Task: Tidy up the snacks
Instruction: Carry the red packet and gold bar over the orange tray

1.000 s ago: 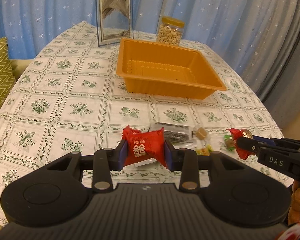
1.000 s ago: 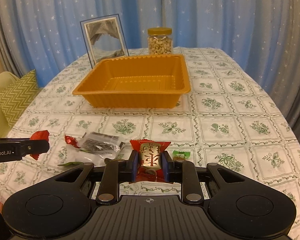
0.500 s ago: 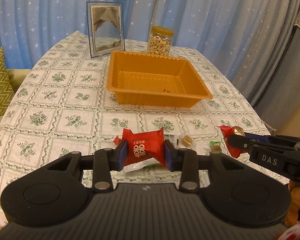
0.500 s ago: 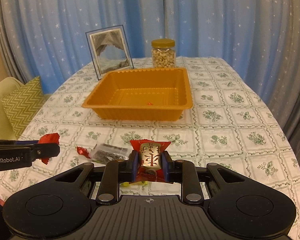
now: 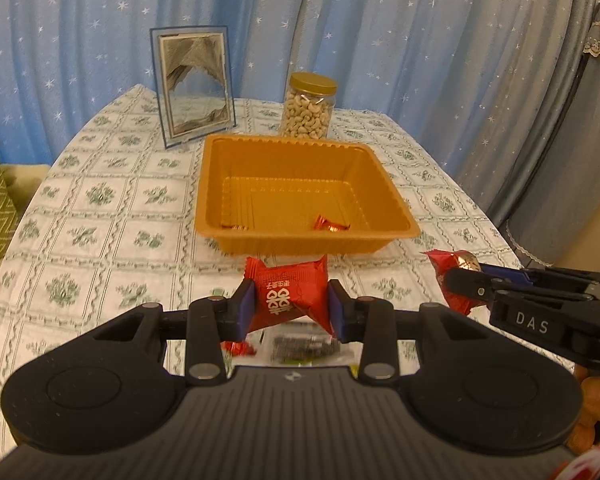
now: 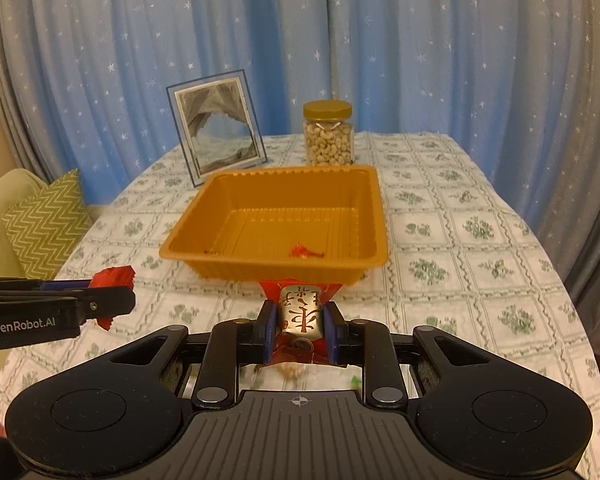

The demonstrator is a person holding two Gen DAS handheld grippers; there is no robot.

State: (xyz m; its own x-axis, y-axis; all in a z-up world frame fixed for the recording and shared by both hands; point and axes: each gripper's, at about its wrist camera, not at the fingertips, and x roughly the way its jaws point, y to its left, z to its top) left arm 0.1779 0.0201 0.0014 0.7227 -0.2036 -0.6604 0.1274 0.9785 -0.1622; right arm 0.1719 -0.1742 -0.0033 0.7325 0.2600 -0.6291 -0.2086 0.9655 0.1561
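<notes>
Both claws are closed on wrapped snacks and held above the near part of the table. Left gripper [image 5: 291,307] has its blue pads pressed against the sides of a red snack packet [image 5: 290,297] with white characters printed on it, the packet's crimped ends flaring out above the fingers. Right gripper [image 6: 299,330] is pinched tight on a smaller red-and-gold candy [image 6: 300,312], whose gold label with red characters faces the camera. In the left wrist view the right gripper shows at the right edge with the candy at its tip; in the right wrist view the left gripper comes in from the left edge with a corner of red wrapper showing. Just beyond both held snacks sits the orange tray [image 5: 388,184], on a white tablecloth [image 5: 100,216] printed with green sprigs. A small red-wrapped sweet [image 5: 330,225] lies inside the tray near its front wall, and something small sits at the front left corner, too small to tell what. Below the left gripper, a clear packet of dark pieces [image 5: 304,347] and other loose wrappers lie on the cloth. Behind the tray stand a jar of cashews [image 5: 309,108] with a gold lid and, to its left, a framed picture [image 5: 194,86]. Blue star-dotted curtains [image 5: 380,32] close the far side, and a green zigzag cushion [image 6: 48,220] rests at the far left.
</notes>
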